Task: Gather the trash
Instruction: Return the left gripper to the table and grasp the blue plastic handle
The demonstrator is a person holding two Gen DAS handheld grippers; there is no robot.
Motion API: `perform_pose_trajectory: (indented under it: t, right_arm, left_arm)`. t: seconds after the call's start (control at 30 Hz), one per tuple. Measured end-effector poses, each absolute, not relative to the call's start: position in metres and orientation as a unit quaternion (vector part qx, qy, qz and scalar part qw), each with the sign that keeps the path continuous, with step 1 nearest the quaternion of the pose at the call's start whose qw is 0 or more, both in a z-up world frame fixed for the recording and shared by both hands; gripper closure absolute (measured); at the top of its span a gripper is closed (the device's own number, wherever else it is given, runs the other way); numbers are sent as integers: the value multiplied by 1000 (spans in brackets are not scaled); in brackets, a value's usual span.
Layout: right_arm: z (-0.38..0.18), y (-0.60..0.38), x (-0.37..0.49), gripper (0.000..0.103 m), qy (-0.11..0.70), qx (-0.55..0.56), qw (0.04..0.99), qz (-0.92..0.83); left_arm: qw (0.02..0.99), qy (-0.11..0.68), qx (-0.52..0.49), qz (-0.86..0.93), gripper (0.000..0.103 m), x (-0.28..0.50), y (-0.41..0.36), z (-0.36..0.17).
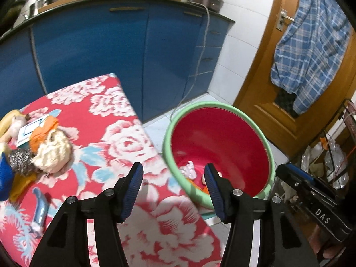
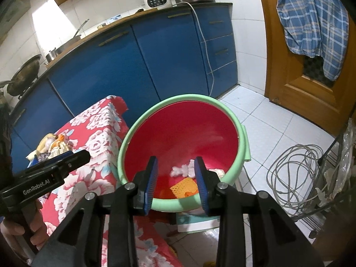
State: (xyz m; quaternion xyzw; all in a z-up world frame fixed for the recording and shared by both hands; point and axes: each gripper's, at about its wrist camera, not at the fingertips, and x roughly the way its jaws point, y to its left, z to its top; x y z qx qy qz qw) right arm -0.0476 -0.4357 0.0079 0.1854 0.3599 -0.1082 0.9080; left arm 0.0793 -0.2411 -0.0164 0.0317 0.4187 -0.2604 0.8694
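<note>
Left tool (image 1: 173, 178): jaws wide apart, empty, hovering over the tabletop (image 1: 124, 146) edge beside the bin (image 1: 270, 155). Right tool (image 2: 175, 173): also spread and empty, poised over the bin mouth, where white scraps (image 2: 182, 170) and orange mesh (image 2: 183, 188) lie at the bottom. Remaining trash pile (image 1: 44, 149) sits at the far left of the tabletop, well apart from both tools. Judgement: the left tool is nearer; its next reach runs leftward, away from the bin.

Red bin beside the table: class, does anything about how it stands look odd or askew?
Yes. The red bin with the green rim leans toward the floral-covered table, its mouth tipped rather than level. White scraps and orange netting lie inside; nothing has spilled.
</note>
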Motion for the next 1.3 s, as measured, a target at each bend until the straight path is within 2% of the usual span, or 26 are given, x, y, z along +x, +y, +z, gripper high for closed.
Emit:
perform_pose_trajectory:
  t: [0.7,1.3]
  right_arm:
    - [21,-386,-42,65,361,171,915,-58]
    - [16,-343,-25,65,377,158,913,-12]
  left_arm:
    - [892,416,6,-179,44,78,-152,-11]
    - [891,443,-6,-102,44,88,-92,-34]
